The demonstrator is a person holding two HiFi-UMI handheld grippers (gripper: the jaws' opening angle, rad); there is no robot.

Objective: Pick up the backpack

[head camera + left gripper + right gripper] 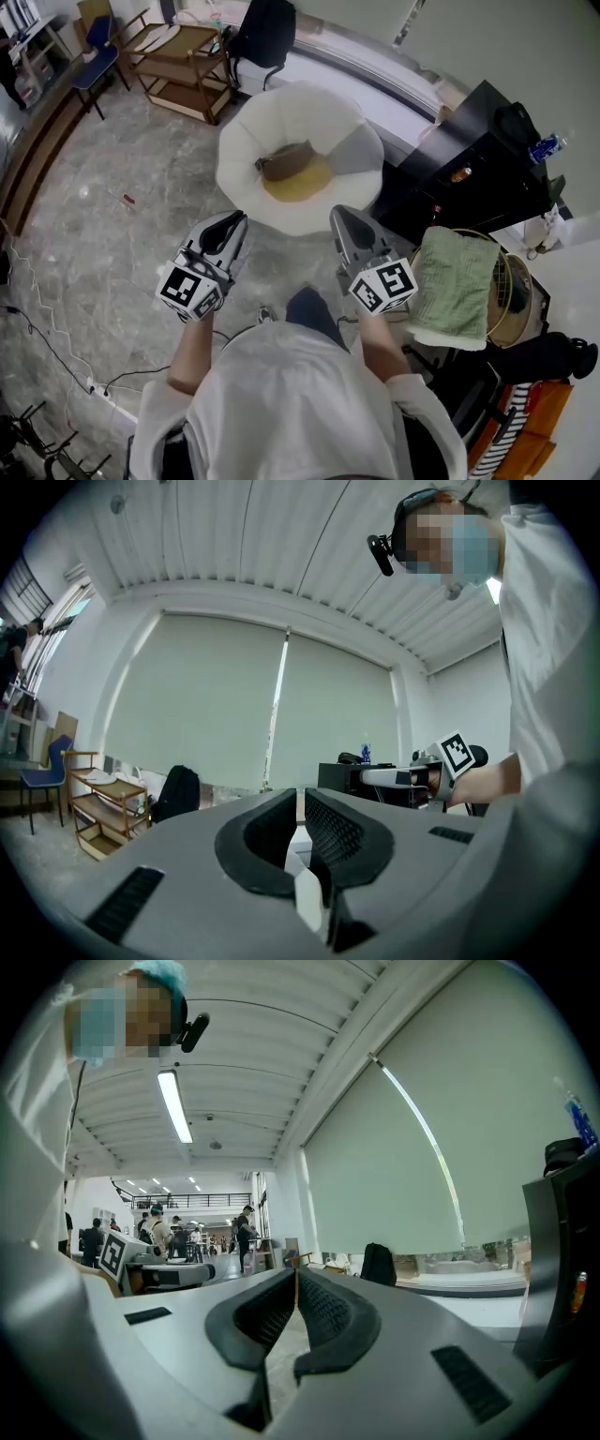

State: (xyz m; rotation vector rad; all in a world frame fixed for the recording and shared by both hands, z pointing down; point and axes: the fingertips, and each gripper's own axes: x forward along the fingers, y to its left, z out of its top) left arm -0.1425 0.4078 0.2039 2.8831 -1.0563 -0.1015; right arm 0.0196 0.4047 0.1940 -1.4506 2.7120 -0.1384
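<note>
Holding both grippers clenched and empty, we stand well apart from the backpack.

We keep the left gripper and the right gripper level and side by side above the grey floor. In each gripper view the two jaws are pressed together and grasp nothing. The black backpack stands upright far ahead, near the window wall. It is behind a white round chair, on which a brown and yellow thing lies.
</note>
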